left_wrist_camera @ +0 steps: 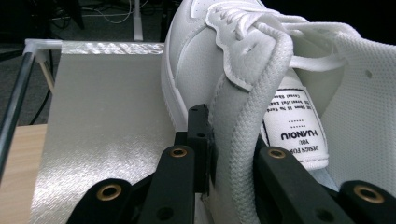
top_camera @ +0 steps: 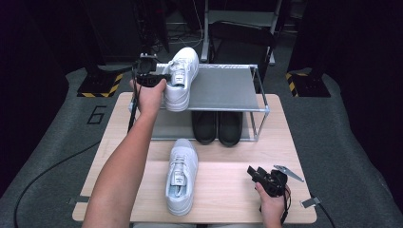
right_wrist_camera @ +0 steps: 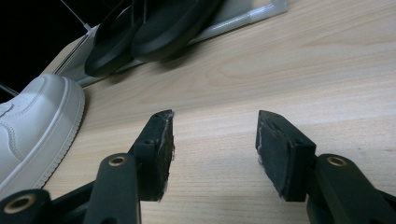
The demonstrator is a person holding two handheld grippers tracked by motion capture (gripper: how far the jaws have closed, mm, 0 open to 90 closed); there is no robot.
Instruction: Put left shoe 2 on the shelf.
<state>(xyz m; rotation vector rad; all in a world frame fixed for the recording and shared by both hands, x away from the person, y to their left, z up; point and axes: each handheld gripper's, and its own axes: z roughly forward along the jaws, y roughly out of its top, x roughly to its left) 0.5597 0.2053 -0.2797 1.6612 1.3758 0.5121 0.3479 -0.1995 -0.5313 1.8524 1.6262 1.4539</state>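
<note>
Now my left gripper (left_wrist_camera: 212,154) pinches the white shoe's collar (left_wrist_camera: 243,140) at the rack's (top_camera: 223,88) left edge; right gripper (right_wrist_camera: 212,154), agape and empty, should fetch its mate (top_camera: 182,175) next.

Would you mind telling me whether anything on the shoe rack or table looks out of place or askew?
The white sneaker on the rack's top shelf sits with its heel overhanging the front edge, the left claw shut on its heel collar. Its mate lies alone on the table, while the black shoes sit paired underneath.
</note>
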